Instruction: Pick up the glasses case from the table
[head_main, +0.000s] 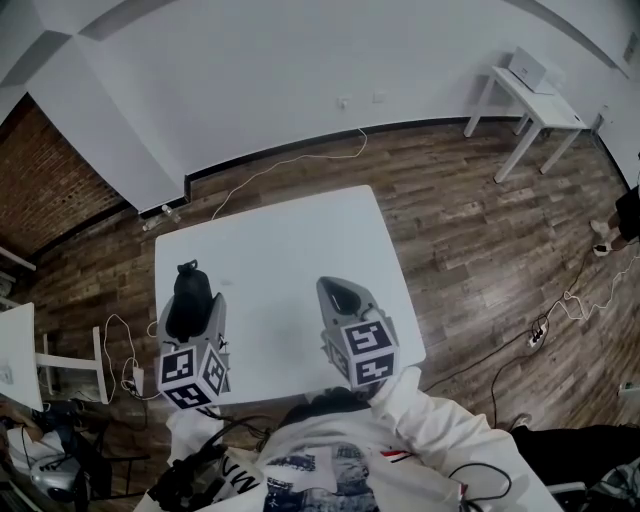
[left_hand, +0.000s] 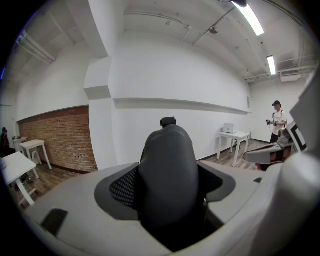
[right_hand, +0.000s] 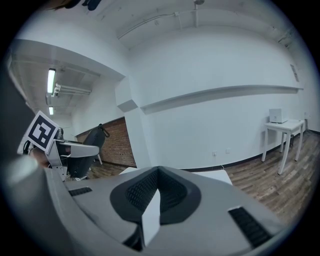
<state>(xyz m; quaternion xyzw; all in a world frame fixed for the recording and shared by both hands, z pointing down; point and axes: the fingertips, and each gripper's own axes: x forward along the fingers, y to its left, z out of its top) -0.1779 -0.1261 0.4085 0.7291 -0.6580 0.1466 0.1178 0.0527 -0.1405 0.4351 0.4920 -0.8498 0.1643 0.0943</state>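
Left gripper view first: can't see the bottom end of the glasses case (left_hand: 167, 160), sunk down between the jaws of the left gripper (left_hand: 168, 180). Clamped wide around that dark case, upright, little tab on top. Right gripper view: right gripper (right_hand: 159, 171) pinched together at the tips. Head view: can't read the shirt print (head_main: 310, 468), cut off by the frame edge. Held over the left side of the white table (head_main: 290, 240). Way back, small side table (head_main: 530, 90) against the wall.

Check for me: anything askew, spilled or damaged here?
Nothing stands out. The dark grey hard-shell glasses case sits gripped between the jaws of the left gripper, above the white table. No spill or damage shows.
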